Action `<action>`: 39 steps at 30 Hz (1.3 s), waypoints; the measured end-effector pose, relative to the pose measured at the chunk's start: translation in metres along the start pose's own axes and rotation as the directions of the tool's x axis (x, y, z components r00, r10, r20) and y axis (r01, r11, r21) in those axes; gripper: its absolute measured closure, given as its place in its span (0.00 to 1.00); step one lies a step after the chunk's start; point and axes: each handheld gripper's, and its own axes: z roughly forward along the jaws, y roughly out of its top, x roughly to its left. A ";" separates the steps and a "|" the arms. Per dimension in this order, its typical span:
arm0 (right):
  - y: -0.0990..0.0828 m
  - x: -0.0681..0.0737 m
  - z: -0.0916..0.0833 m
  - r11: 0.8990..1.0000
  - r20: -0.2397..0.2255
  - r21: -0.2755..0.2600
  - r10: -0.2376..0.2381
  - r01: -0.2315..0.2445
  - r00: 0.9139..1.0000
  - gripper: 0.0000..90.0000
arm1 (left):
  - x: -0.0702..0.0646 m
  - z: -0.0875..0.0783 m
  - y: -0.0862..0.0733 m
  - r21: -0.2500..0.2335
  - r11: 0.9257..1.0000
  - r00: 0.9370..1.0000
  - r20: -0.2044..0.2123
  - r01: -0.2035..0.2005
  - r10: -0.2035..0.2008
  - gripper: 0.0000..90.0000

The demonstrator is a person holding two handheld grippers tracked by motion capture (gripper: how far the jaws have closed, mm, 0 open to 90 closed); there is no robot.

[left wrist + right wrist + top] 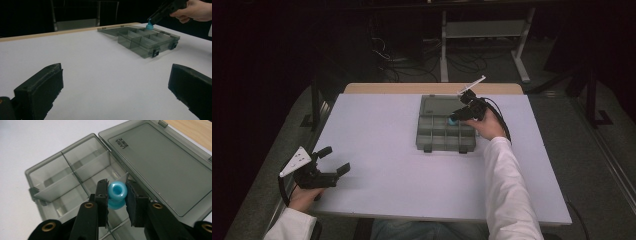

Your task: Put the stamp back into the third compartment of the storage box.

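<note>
Over the organizer box [75, 170], blue bead [117, 193] clamped between jaws

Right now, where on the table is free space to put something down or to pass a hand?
The white table is bare between the left gripper and the organizer box, also near the front edge. It is crowded at the box, where the right gripper holds a blue bead above the compartments.

— What lies beyond the bench [377, 150]?
— A dark floor [602, 165], a tangle of cables [412, 62] and a pale metal frame [484, 30] with two legs.
— And the bench itself?
— White top, a wooden strip [387, 88] along its far edge.
</note>
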 end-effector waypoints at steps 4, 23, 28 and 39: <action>0.001 0.000 0.006 1.000 0.010 0.011 -0.012 0.012 1.000 0.79 | 0.000 0.000 0.000 0.004 1.000 1.000 0.000 -0.001 0.001 0.00; -0.001 0.000 -0.008 0.996 0.115 -0.036 0.089 -0.085 0.989 0.00 | 0.001 -0.001 0.000 0.002 1.000 1.000 -0.006 -0.001 0.001 0.00; -0.003 0.001 -0.016 0.995 0.100 -0.058 0.088 -0.083 0.991 0.00 | 0.000 -0.001 0.000 0.001 1.000 1.000 -0.006 0.001 -0.001 0.00; -0.014 0.004 -0.025 0.989 0.084 -0.109 0.106 -0.097 0.991 0.00 | 0.000 -0.001 0.000 0.005 1.000 1.000 -0.009 -0.004 0.004 0.00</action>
